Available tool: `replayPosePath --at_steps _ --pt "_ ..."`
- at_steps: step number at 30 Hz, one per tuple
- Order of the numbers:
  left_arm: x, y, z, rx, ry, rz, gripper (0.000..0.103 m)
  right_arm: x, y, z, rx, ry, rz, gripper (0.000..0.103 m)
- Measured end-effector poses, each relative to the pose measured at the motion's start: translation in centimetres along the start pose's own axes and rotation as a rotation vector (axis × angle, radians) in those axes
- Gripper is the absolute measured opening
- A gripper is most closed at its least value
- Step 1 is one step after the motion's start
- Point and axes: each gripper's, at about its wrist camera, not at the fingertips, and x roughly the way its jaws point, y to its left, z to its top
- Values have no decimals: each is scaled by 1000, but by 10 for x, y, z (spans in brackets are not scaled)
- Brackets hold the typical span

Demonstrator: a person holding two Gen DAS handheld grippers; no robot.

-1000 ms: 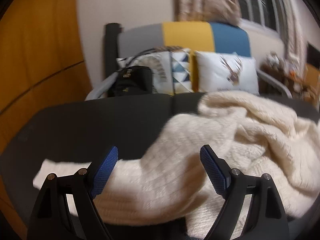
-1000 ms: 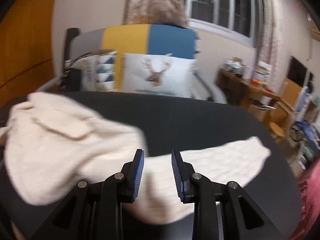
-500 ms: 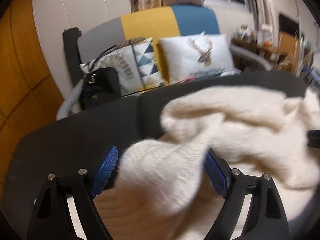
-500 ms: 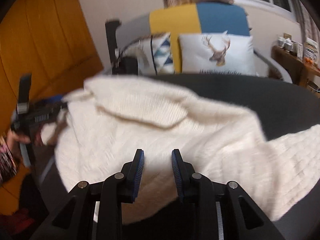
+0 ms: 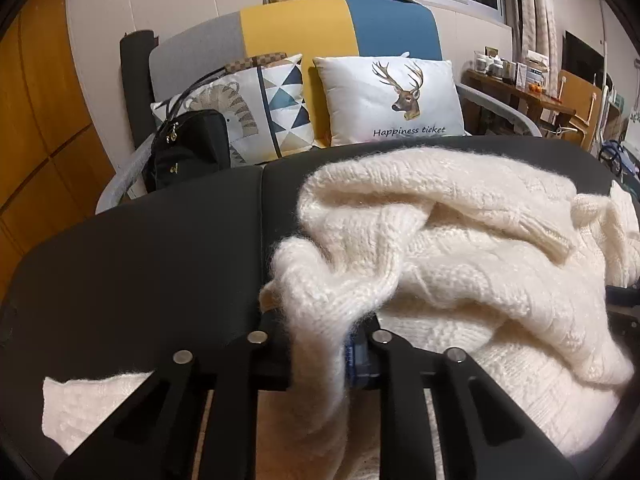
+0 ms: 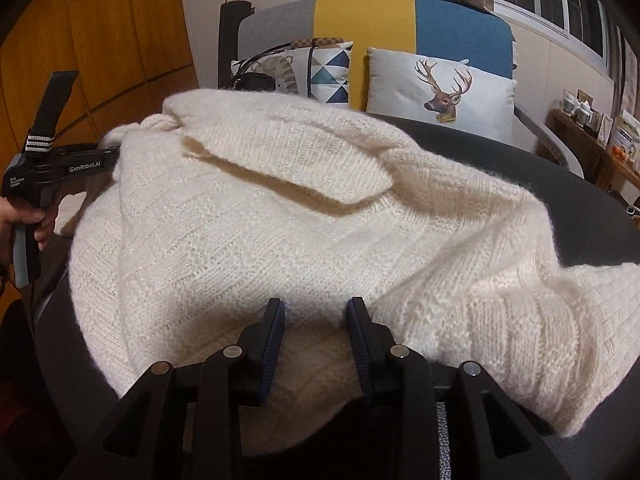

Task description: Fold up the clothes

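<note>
Cream sweater (image 6: 280, 208) sprawls across the dark table (image 5: 140, 264), mid-frame. Left gripper (image 5: 320, 344) has just clamped a bunched fold, so a fold can begin. Right gripper (image 6: 316, 332) is opening slightly, straddling knit, apparently unpinched.

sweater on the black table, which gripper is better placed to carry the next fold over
Left. The left gripper has just closed on a bunched edge of the cream sweater. The right gripper only straddles knit, pads not pressing.
</note>
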Motion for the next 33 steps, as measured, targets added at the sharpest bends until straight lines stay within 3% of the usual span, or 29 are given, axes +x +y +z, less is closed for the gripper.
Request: replayPosePath --at_steps 5,10,17,24,29,33 --pt "-16 4 5 -55 -52 -14 14 -2 2 -4 -17 -6 -19 33" --pt "-55 22 27 -126 -168 -29 14 -2 3 -5 -20 -8 -22 34" --pt "-108 17 49 -87 -297 -29 14 -4 4 -7 -17 -11 -17 34" --pt "-139 8 37 -69 -319 -20 14 -12 -2 -9 19 -13 16 34" --pt "-157 16 28 -97 -324 -30 14 -47 -3 -18 93 -65 13 34" --pt "-167 21 30 -121 -331 -51 14 -75 -3 -26 106 -90 175 34"
